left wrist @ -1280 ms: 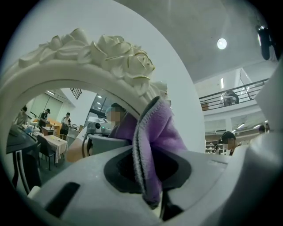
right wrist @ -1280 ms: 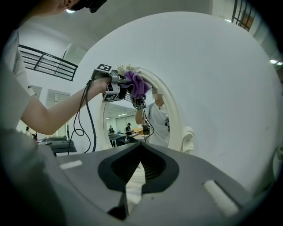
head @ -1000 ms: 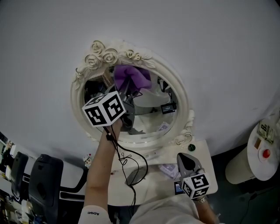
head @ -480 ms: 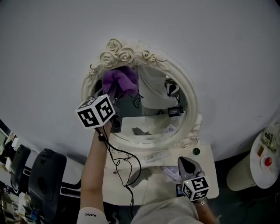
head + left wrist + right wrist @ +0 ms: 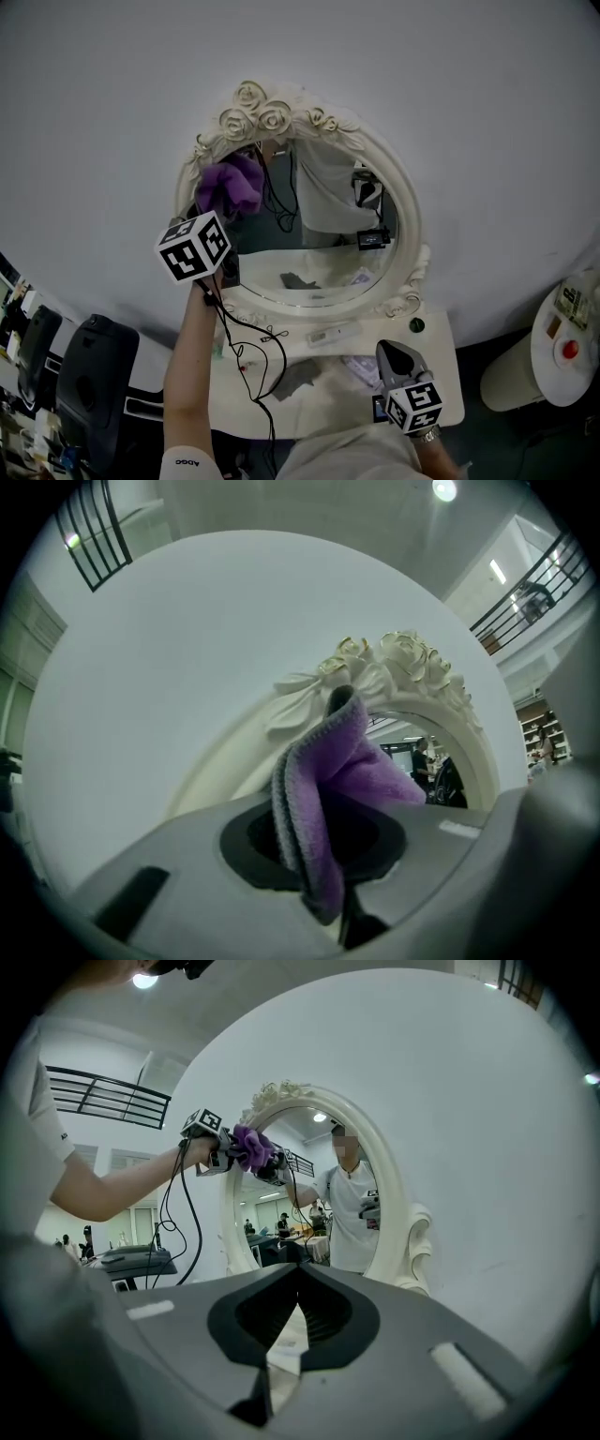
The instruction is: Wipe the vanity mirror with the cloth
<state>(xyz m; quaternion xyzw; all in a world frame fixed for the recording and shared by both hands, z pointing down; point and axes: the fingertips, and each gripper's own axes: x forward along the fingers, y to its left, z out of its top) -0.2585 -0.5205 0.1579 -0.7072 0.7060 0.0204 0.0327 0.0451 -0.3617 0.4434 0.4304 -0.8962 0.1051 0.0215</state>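
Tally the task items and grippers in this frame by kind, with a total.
cloth: 1
mirror: 1
grippers: 2, left gripper shut on the cloth, right gripper shut and empty
total: 4

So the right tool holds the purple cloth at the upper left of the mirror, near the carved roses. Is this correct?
No, the left tool holds the purple cloth at the upper left of the mirror, near the carved roses; the left gripper view shows it clamped there.
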